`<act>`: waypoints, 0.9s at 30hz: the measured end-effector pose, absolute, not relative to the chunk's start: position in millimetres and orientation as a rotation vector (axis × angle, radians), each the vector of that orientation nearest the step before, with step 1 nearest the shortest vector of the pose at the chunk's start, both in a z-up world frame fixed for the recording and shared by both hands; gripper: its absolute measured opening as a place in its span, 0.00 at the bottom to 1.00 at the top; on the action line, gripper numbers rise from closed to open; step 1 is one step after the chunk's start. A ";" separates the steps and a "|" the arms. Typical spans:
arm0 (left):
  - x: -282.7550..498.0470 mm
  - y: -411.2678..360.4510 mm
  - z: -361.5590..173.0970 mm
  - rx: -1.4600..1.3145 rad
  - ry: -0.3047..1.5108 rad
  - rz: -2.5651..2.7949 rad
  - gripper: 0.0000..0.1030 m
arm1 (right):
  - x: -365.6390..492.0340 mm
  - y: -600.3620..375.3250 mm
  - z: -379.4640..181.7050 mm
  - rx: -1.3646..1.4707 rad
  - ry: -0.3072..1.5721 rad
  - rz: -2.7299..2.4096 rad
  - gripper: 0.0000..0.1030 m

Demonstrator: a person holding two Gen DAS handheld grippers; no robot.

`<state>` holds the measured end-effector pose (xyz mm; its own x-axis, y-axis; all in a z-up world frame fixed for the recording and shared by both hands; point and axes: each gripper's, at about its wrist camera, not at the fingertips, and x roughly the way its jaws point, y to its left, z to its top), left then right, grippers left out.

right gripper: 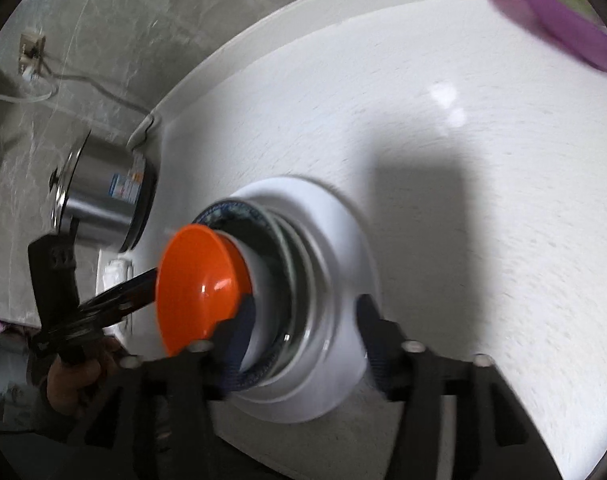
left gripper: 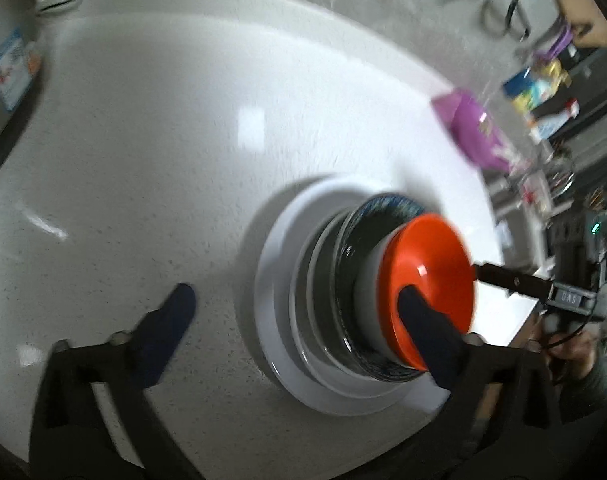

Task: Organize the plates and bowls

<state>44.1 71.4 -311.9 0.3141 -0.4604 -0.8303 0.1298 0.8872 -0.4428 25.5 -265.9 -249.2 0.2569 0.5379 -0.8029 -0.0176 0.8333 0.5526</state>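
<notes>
Both jaws apart, clamped on nothing; stack built on the counter, orange bowl on top.

Left gripper (left gripper: 299, 320) gapes wide, one finger lying over the orange bowl (left gripper: 431, 280), the other out over bare counter (left gripper: 143, 140). Right gripper (right gripper: 307, 340) straddles the near side of the stack, pads apparently clear of it. Judgement: release step, so lift both straight up off the stack, no sideways drag; the top bowl is light and could skid. Bowl looks like glossy plastic, a smooth cone with a highlight. Under it a white bowl (right gripper: 259, 280), then a dark blue-patterned rim (right gripper: 227, 208), glazed ribbed plates, and a wide white plate (right gripper: 343, 240) as base. Counter is white speckled stone, glossy. Steel pot (right gripper: 103, 196) left, purple tub (left gripper: 471, 128) far right. Frames blurred.
</notes>
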 end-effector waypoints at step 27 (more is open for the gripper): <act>-84.0 -19.1 -203.1 -0.292 0.955 -0.048 0.99 | -74.7 -245.2 -130.6 0.261 0.844 0.379 0.96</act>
<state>-84.0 -19.1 -203.1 0.5795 -0.1684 -0.7974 -0.0882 0.9597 -0.2668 -74.7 -245.2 -130.6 0.6039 0.4252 -0.6742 -0.2217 0.9021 0.3703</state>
